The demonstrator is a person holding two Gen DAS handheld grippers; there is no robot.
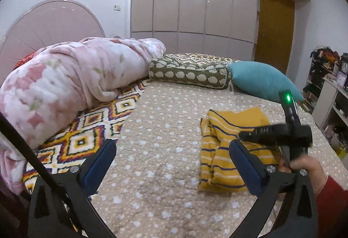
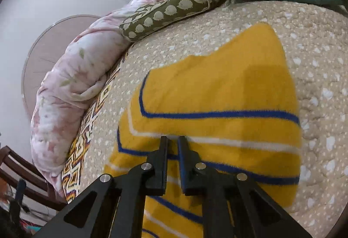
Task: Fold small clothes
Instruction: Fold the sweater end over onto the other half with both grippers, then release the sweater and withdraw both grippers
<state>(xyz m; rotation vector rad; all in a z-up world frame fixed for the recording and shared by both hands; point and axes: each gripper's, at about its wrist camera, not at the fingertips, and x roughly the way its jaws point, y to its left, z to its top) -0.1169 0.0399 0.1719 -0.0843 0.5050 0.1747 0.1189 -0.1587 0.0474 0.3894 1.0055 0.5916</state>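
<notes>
A small yellow garment with blue and white stripes (image 1: 226, 144) lies partly folded on the beige dotted bedspread (image 1: 161, 151), at the right in the left wrist view. My left gripper (image 1: 174, 151) is open and empty, held above the bedspread to the left of the garment. My right gripper (image 2: 173, 140) is low over the garment (image 2: 217, 94), jaws nearly together with a narrow gap; I cannot see any cloth between them. The right gripper and the hand holding it also show in the left wrist view (image 1: 280, 131), above the garment.
A rolled pink floral blanket (image 1: 71, 85) lies at the left on a patterned rug-like cover (image 1: 87, 135). An olive hedgehog-print cushion (image 1: 189, 74) and a teal pillow (image 1: 261, 79) lie at the back. Shelves (image 1: 328, 96) stand right of the bed. A wooden chair (image 2: 28, 179) stands at left.
</notes>
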